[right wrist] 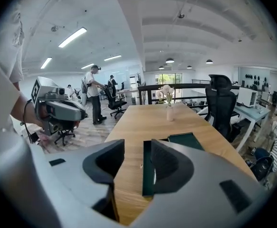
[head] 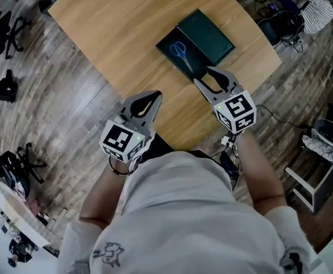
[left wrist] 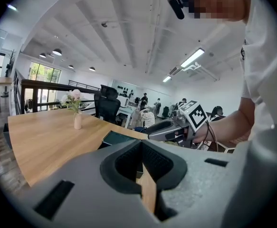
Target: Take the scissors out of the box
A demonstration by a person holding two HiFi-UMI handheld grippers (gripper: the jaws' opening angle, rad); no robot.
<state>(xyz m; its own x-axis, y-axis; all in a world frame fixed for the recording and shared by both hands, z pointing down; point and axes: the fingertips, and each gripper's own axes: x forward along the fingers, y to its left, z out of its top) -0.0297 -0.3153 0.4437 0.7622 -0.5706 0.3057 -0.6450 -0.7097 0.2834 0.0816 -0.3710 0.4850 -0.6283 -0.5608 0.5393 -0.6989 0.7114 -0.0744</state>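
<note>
Holds the right gripper (head: 203, 75) with jaws apart and nothing between them, tips over the wooden table (head: 109, 33) just short of the near edge of the open dark green box (head: 166, 47); probably set this wide in readiness for closing on the scissors (head: 180, 53). Blue-handled, these, lying flat inside the box base, a little ahead of the right gripper and slightly to its left, blades toward the gripper and handles away, not yet touched. Just beyond them and to the right, touching the base, what seems to be the lid (head: 207, 34), so no cover over the scissors. Holds the left gripper (head: 155, 98) with jaws together and empty, well to the left of the right one and further back, near the table's edge, apart from the box; seemingly in reserve, perhaps for steadying the box during the lift. By judgement, the reaching step, with the grasp not yet made. Nothing in the way between the right gripper and the scissors except the low box wall, hence a need for coming from above and not sliding in. Far ahead, beyond the box, a small vase (right wrist: 167, 109) with flowers on the table; past the table's right side, a black office chair (right wrist: 222, 103); off to the left on the floor, a standing person (right wrist: 93, 91), all well apart from the reach.
</note>
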